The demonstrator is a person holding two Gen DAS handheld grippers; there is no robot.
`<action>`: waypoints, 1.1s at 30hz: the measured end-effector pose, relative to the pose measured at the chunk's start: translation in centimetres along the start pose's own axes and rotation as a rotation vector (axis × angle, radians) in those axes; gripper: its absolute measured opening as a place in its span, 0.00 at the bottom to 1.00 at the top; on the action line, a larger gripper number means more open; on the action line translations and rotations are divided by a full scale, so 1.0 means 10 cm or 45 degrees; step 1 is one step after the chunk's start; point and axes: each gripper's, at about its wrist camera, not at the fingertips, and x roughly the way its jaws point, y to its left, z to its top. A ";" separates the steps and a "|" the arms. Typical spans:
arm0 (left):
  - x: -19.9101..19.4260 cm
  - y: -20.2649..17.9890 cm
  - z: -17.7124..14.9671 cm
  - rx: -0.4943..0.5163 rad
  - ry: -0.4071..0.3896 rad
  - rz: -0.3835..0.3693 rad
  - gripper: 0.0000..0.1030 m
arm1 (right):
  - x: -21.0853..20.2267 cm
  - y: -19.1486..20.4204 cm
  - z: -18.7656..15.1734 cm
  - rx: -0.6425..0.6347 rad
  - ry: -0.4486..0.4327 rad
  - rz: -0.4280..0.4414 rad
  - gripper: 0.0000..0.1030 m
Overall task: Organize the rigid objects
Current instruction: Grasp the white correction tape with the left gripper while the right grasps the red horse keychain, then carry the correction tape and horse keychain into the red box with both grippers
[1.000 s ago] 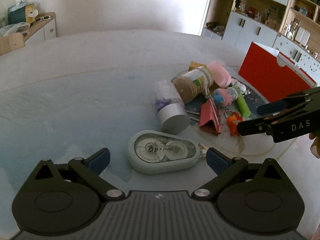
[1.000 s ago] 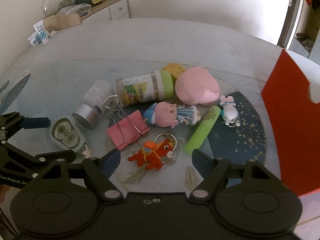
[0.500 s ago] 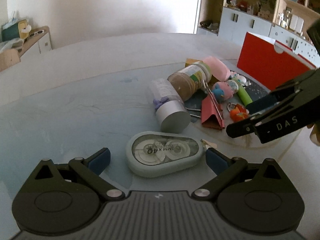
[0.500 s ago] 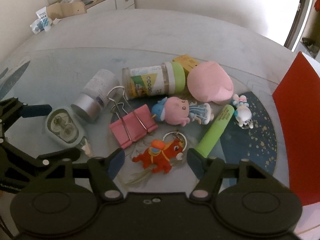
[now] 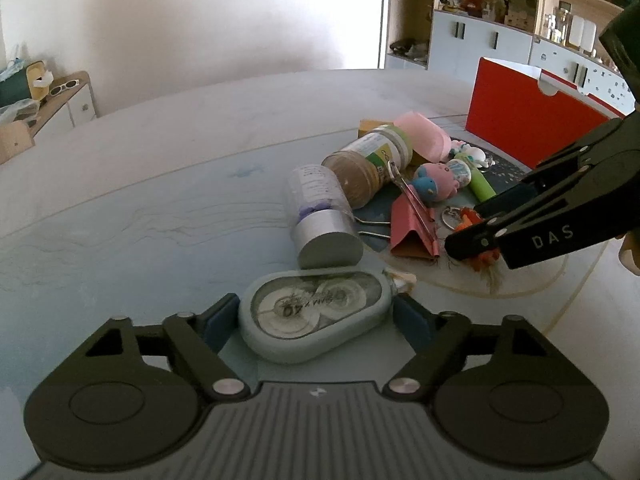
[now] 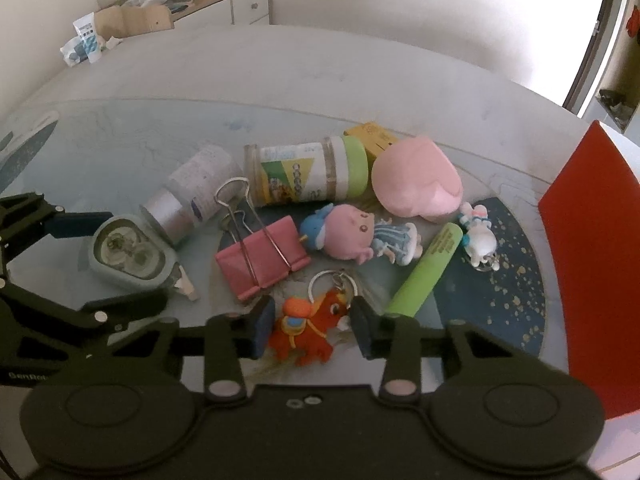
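Note:
A grey-green correction tape dispenser (image 5: 304, 314) lies flat on the glass tabletop (image 5: 140, 232), lengthwise between my left gripper (image 5: 315, 312)'s blue pads. The jaws are closing, and the pads meet its two ends. In the right wrist view this left gripper (image 6: 132, 258) brackets the dispenser (image 6: 128, 254) at the far left. An orange-red horse keychain (image 6: 308, 330) with a metal ring lies between my right gripper (image 6: 312, 326)'s pads. Those jaws are closing too, with the pads against its flanks. The left wrist view shows the right gripper (image 5: 480, 226) coming in from the right over the keychain.
Lying close by are a pink binder clip (image 6: 262, 258), a green-lidded jar (image 6: 308, 172), a silver-capped bottle (image 6: 188, 196), a pink and blue figurine (image 6: 352, 232), a green marker (image 6: 428, 276), a white bunny charm (image 6: 480, 236) and a pink lump (image 6: 416, 184). A red box (image 6: 592, 260) stands at the right.
Both pairs of jaws have narrowed onto their objects. The dispenser has turned slightly between the left pads. The right gripper has come closer over the horse keychain.

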 end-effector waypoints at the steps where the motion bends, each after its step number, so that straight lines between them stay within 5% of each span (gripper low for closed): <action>1: -0.01 0.00 0.00 -0.003 0.003 -0.003 0.79 | 0.01 -0.02 0.00 -0.001 -0.002 -0.005 0.39; 20: -0.18 -0.08 -0.03 -0.104 0.010 -0.061 0.79 | -0.65 -0.16 -0.16 0.116 -0.107 0.044 0.39; 33: -0.50 -0.36 0.43 -0.123 -0.035 -0.106 0.79 | -1.19 -0.48 -0.09 0.184 -0.202 0.051 0.39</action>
